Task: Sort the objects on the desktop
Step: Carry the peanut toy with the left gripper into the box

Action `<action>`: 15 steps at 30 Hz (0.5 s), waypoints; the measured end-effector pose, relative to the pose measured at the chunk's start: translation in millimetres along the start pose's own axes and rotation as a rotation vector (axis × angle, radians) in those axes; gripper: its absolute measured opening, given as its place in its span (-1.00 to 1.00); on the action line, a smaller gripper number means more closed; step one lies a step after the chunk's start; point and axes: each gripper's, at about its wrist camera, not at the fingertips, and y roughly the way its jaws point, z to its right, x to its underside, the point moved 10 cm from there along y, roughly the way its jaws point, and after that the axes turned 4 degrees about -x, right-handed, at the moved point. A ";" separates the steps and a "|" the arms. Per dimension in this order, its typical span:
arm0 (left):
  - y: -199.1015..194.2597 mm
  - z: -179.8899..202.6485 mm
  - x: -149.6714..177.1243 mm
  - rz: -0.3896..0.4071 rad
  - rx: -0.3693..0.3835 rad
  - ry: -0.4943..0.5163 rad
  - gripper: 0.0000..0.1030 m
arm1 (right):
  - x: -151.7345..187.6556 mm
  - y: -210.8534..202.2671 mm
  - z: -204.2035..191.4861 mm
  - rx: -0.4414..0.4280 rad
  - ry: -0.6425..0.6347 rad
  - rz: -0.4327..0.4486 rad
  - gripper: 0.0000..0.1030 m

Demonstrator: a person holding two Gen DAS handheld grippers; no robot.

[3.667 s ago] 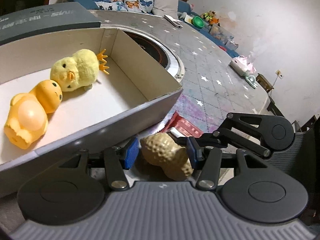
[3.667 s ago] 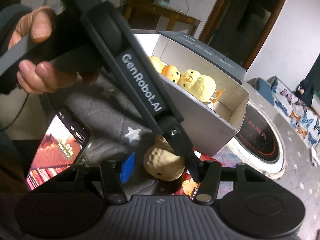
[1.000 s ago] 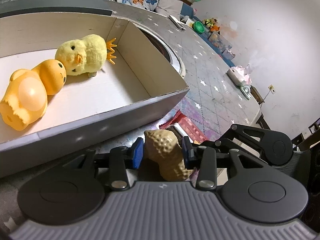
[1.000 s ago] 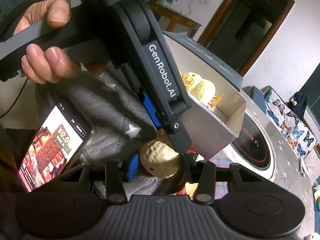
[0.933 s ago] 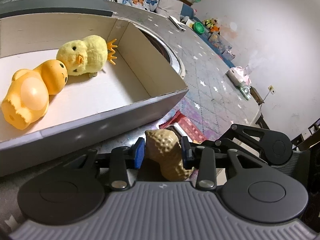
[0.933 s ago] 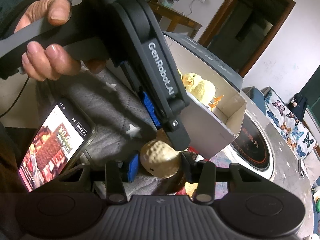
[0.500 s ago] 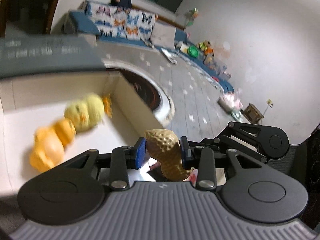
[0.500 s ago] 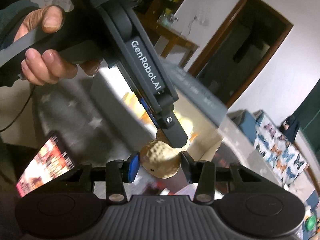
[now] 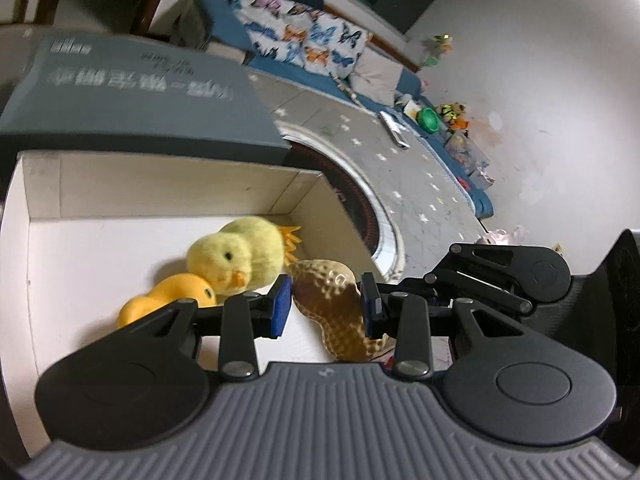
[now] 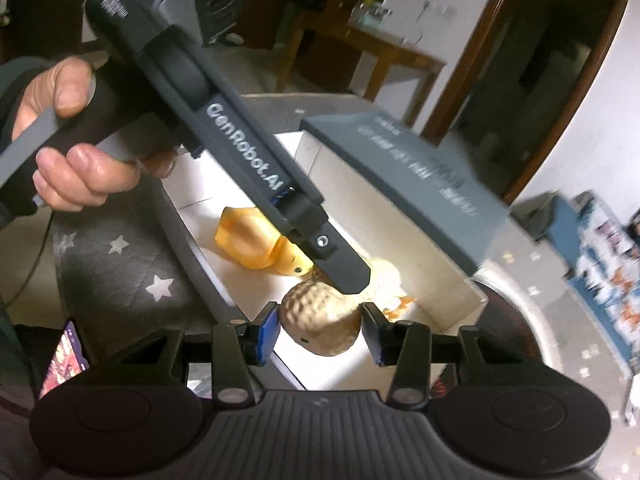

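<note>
A tan peanut toy (image 9: 336,320) hangs over the open white-lined box (image 9: 160,188), near its right end. My left gripper (image 9: 324,306) is shut on it, blue pads against both sides. My right gripper (image 10: 320,334) is shut on the same peanut toy (image 10: 320,320) from another side. The left tool's black finger (image 10: 340,264) crosses above the toy. Inside the box (image 10: 188,232) lie a yellow plush chick (image 9: 236,256) and an orange rubber duck (image 9: 168,296). The duck (image 10: 252,240) shows in the right wrist view, and the chick (image 10: 384,280) is mostly hidden there.
The box's grey lid (image 9: 140,92) stands open behind it. A hand (image 10: 76,164) grips the left tool's handle. A lit phone (image 10: 64,356) lies on the starred grey cloth (image 10: 120,280). A dark round inset (image 9: 360,208) lies right of the box, a sofa (image 9: 304,40) beyond.
Both grippers have risen with the peanut toy from the table beside the box, passed over the near wall, and now hold it above the box floor by the chick.
</note>
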 end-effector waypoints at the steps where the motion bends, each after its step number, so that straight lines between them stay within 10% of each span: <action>1: 2.2 -3.3 0.7 -0.007 -0.003 -0.009 -0.27 | 0.7 2.6 2.3 -0.016 0.003 -0.008 -0.13; 15: 27.4 -29.4 6.7 -0.070 -0.040 -0.065 -0.27 | 14.2 48.2 20.5 -0.186 0.112 -0.100 -0.13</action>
